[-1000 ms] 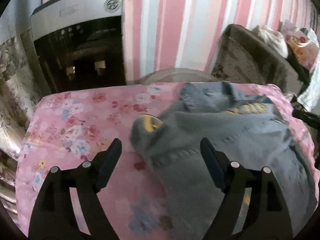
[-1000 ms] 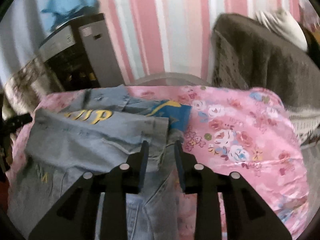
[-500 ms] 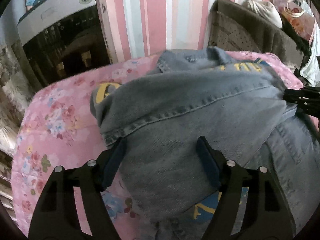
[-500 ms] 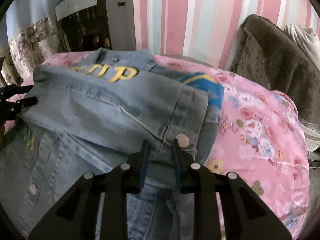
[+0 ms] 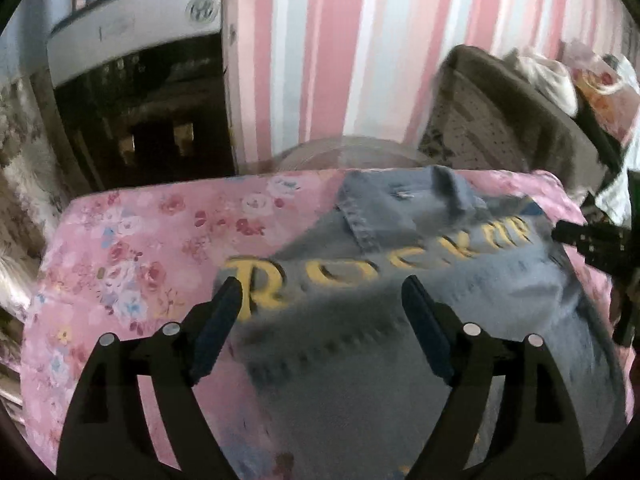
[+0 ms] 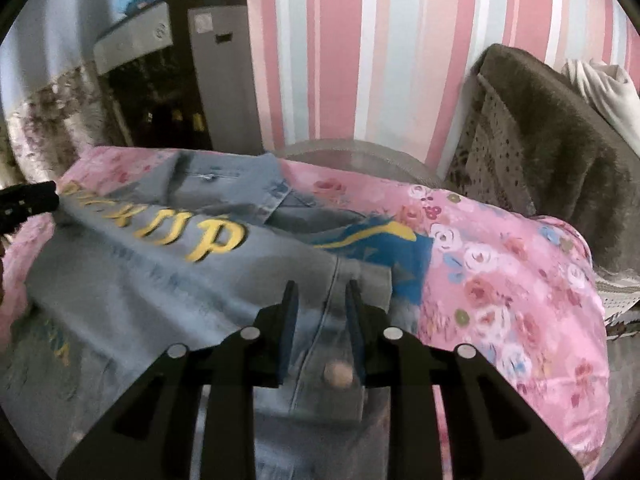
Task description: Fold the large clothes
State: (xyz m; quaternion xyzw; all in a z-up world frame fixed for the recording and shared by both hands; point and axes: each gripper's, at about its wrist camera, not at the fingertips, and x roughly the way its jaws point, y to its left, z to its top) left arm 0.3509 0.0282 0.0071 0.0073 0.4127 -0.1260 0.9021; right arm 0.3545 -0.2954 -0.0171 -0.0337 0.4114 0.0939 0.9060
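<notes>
A light blue denim jacket (image 5: 400, 312) with yellow lettering lies back-up on a pink floral cloth (image 5: 132, 248). In the right wrist view the jacket (image 6: 152, 288) fills the left and middle. My left gripper (image 5: 320, 296) is open and empty above the jacket's left shoulder area. My right gripper (image 6: 318, 300) has its jaws close together around the cuff of a sleeve folded across the jacket, with a metal button (image 6: 338, 374) between the fingers. The right gripper also shows at the right edge of the left wrist view (image 5: 588, 240).
A pink, white and blue striped wall stands behind. A grey and black appliance (image 5: 136, 92) stands back left. A brown furry chair (image 6: 540, 140) with white cloth on it stands at the right. The pink floral cloth (image 6: 500, 280) extends right of the jacket.
The sleeve has been carried across and laid flat on the jacket's back. Both grippers drew back and up. The left gripper stayed open; the right stayed nearly closed on the cuff.
</notes>
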